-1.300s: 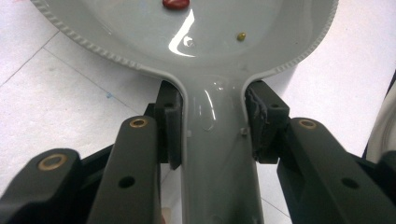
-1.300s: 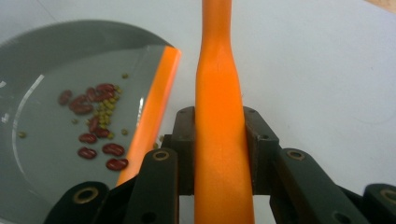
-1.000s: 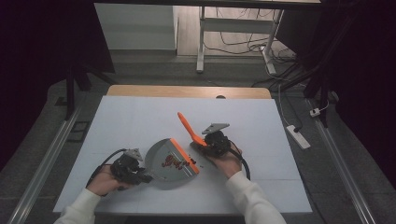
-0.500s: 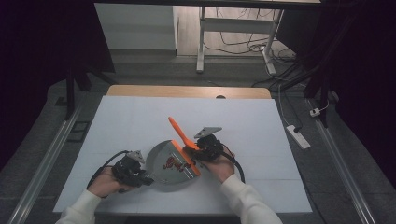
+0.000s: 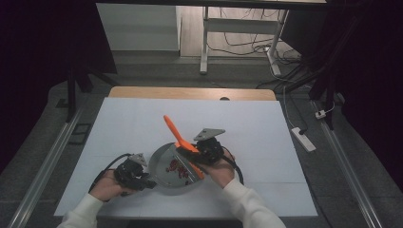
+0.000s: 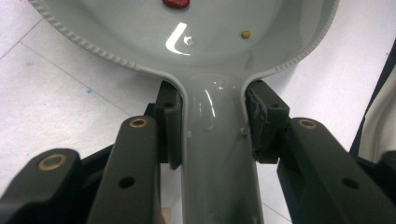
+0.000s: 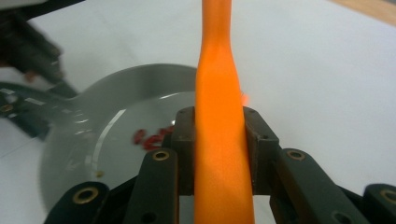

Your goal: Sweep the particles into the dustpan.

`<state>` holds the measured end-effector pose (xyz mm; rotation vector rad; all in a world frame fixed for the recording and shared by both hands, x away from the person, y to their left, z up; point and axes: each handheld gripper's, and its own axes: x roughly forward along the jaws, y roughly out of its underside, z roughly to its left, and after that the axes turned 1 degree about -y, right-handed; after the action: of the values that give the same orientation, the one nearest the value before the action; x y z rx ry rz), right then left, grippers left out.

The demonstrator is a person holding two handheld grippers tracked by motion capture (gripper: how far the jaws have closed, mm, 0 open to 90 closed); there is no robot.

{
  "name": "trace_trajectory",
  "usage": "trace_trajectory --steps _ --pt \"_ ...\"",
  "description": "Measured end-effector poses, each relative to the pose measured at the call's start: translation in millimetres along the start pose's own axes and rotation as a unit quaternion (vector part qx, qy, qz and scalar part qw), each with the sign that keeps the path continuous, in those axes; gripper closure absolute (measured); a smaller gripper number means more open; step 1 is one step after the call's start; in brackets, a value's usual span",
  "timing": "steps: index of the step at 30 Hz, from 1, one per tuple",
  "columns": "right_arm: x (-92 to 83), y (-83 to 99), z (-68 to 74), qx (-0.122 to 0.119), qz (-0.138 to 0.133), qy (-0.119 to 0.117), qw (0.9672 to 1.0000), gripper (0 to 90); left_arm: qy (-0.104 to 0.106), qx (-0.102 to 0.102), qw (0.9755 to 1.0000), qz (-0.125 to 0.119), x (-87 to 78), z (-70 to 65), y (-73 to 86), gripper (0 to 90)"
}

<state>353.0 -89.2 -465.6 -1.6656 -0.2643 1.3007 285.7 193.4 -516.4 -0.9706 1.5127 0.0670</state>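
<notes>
On the white tabletop (image 5: 266,128), the left tongs (image 6: 212,123) clamp the handle of a grey pan (image 5: 164,166) holding red bits (image 5: 177,168). At its right rim, the right tongs (image 7: 219,140) grip an orange spatula (image 5: 180,142).

White table (image 5: 266,128), grey pan (image 5: 164,164) on it

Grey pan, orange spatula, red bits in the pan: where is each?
Grey pan (image 6: 219,154), left gripper view, its handle.
Orange spatula (image 7: 219,116), right gripper view, its handle.
Red bits (image 5: 175,167), high view, middle of the heap.
</notes>
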Motion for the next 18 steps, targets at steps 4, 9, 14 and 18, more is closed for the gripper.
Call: trace_trajectory --steps 4,9,14,18 --pt "-12.0 4.1 -18.4 0.02 -0.005 0.021 0.9996 69.9 -0.001 0.0 1.0 0.0 0.3 -0.1 0.2 62.1" --pt "-18.0 11.0 -29.6 0.029 0.003 0.037 0.9989 70.0 -0.002 0.0 1.0 0.001 0.7 -0.1 0.2 62.1" --pt "-10.0 22.8 -32.8 0.018 0.035 0.053 0.9978 69.9 0.0 -0.001 1.0 -0.001 0.2 -1.1 0.4 62.1" --pt "-5.5 24.8 -30.6 0.012 0.043 0.053 0.9976 70.0 0.001 0.0 1.0 0.0 -0.1 -1.9 0.5 62.1"
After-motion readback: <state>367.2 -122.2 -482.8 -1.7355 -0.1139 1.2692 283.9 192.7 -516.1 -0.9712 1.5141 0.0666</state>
